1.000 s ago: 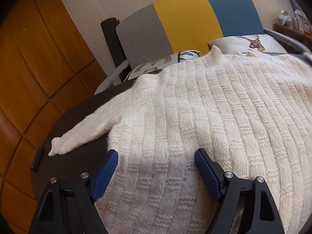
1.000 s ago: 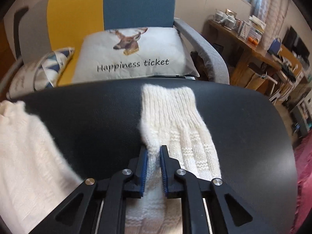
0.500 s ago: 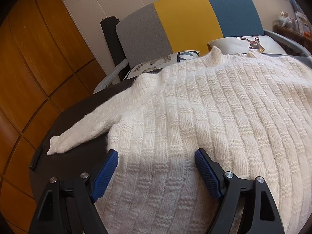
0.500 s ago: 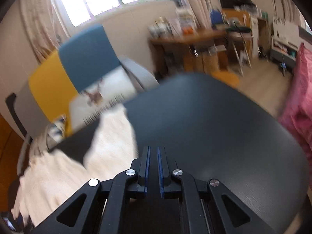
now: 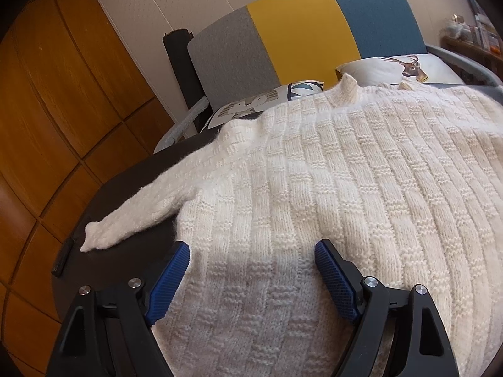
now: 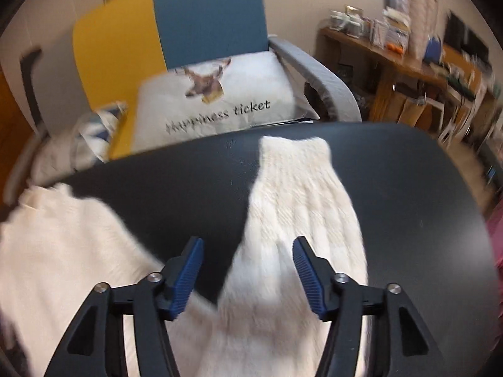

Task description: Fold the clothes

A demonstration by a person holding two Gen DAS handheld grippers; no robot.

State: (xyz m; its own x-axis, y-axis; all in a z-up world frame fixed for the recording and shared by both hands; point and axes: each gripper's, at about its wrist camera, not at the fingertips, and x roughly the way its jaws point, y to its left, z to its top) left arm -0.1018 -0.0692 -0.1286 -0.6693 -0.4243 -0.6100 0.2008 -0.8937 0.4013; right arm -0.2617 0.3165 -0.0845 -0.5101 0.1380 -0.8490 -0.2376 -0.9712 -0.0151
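A cream knitted sweater (image 5: 330,188) lies spread flat on a round black table (image 5: 125,260). One sleeve (image 5: 141,213) points toward the table's left edge. My left gripper (image 5: 251,267) hovers open over the sweater's body near its lower left side, nothing pinched. In the right wrist view the other sleeve (image 6: 298,204) lies stretched out on the table (image 6: 424,220), cuff toward the far edge. My right gripper (image 6: 246,262) is over that sleeve with its jaws opening; the sleeve lies between the pads (image 6: 185,273), which do not press on it. The view is blurred.
A grey, yellow and blue armchair (image 5: 298,34) stands behind the table with a deer cushion (image 6: 220,100) and a patterned cushion (image 5: 267,100). Wooden panelling (image 5: 47,125) fills the left. A cluttered wooden shelf (image 6: 408,62) stands at the right.
My right gripper was shut on the sleeve, swung away and back, and now stands open over it; the sleeve lies flat. The left gripper and the sweater's body have not moved.
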